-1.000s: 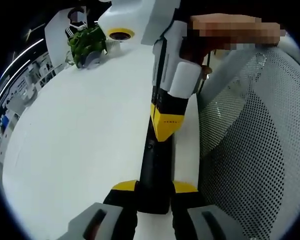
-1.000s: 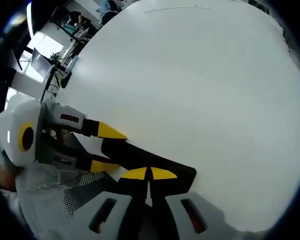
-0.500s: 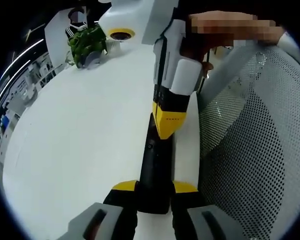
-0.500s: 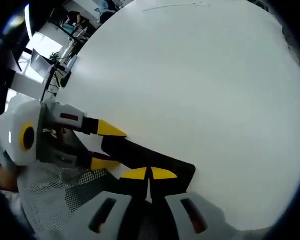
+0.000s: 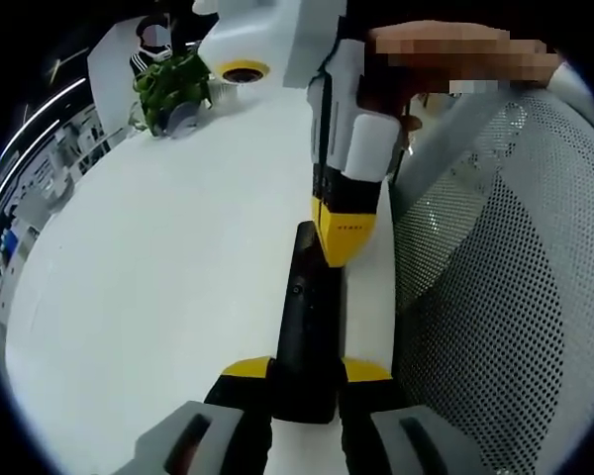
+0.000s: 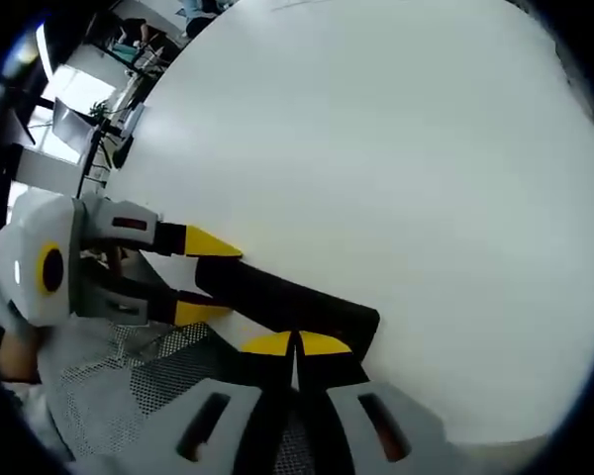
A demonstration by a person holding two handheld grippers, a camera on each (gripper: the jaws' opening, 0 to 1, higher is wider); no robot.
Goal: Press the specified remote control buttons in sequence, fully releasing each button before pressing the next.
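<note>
Remote (image 5: 307, 317) lies flat on the white table (image 5: 158, 277) near its edge, long axis running straight away from the left gripper (image 5: 307, 376), whose yellow-tipped jaws are clamped on the near end, one on each long side. In the right gripper view the remote (image 6: 287, 302) runs from the left gripper (image 6: 183, 272) at the far end to just under the right gripper (image 6: 295, 344). Right gripper's jaws are closed tip to tip, holding nothing, used as a single poker. In the left gripper view it (image 5: 345, 236) comes in from the far end, tip over the remote's far end face; contact or a hair above, can't tell. Buttons not readable in either view. My read: right does the pressing, left just pins the body; next target lies along the long axis towards the left gripper. Mesh chair back (image 5: 495, 277) sits just past the table edge, plant (image 5: 168, 89) at the far side.
</note>
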